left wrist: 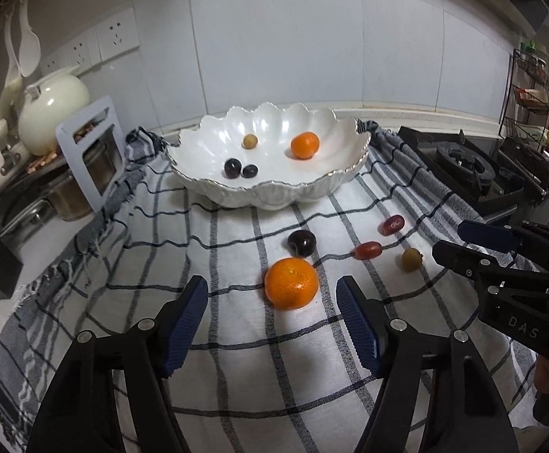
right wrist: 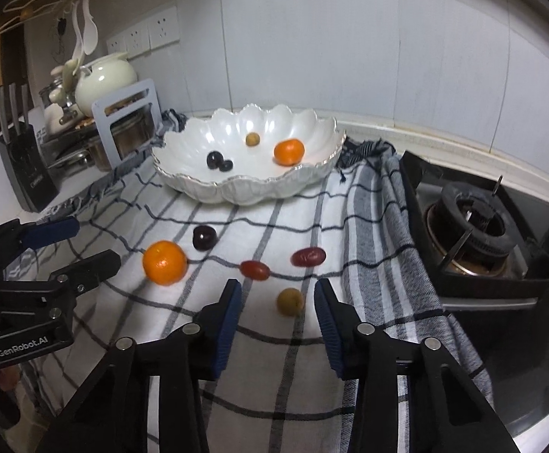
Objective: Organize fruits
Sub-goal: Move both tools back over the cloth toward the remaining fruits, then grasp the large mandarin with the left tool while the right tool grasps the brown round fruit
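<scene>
A white scalloped bowl [left wrist: 214,185] [right wrist: 199,188] stands at the back of a checked cloth and holds an orange [left wrist: 304,145], a small yellow-green fruit [left wrist: 249,140] and two dark grapes [left wrist: 240,169]. On the cloth lie an orange [left wrist: 291,283] [right wrist: 164,262], a dark plum [left wrist: 302,243] [right wrist: 203,238], two red grapes [left wrist: 368,250] [left wrist: 393,224] and a yellow-green fruit [left wrist: 411,259] [right wrist: 290,302]. My left gripper [left wrist: 272,288] is open, just short of the near orange. My right gripper [right wrist: 278,294] is open, its fingertips level with the yellow-green fruit.
A gas stove [right wrist: 470,226] sits right of the cloth. At the left are a cream teapot [left wrist: 53,113], a grey rack with metal pots [left wrist: 93,158] and a knife block [right wrist: 25,173]. A spice rack [left wrist: 531,102] stands far right. Wall sockets and a tiled wall are behind.
</scene>
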Motion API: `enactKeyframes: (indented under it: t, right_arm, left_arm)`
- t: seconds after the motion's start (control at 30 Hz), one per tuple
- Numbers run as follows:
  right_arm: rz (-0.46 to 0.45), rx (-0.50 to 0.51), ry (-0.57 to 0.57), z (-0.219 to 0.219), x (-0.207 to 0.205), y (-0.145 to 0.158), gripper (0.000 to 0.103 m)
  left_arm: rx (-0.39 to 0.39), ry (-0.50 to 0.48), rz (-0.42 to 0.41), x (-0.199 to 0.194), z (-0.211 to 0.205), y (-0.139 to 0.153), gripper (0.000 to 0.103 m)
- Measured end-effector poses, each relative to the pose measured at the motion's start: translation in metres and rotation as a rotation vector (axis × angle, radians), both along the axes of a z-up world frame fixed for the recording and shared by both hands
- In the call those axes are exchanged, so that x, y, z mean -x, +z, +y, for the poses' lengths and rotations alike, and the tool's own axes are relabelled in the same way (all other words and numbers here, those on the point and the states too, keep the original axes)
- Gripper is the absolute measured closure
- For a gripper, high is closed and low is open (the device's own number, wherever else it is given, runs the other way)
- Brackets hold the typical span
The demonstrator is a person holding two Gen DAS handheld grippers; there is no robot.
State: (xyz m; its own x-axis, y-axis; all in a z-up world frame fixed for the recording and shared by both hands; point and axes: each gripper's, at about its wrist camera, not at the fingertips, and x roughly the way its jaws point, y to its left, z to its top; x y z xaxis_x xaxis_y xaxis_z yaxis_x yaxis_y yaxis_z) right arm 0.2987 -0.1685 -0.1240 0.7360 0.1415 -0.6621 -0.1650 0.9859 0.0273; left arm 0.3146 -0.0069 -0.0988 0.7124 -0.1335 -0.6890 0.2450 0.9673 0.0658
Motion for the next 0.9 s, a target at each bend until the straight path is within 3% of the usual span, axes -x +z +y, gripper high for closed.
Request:
enactKeyframes:
  t: [0.23, 0.9]
  right_arm:
    - [0.048, -0.003, -0.001, -0.002, -0.013, -0.017, 0.07]
    - [0.123, -0.003, -0.01, -0.003, -0.039, -0.046, 0.072]
  left_arm:
    - [0.009, -0.009, 0.041, -0.012, -0.003, -0.014, 0.037]
    - [0.062, -0.021, 0.139, -0.046, -0.011, -0.044, 0.044]
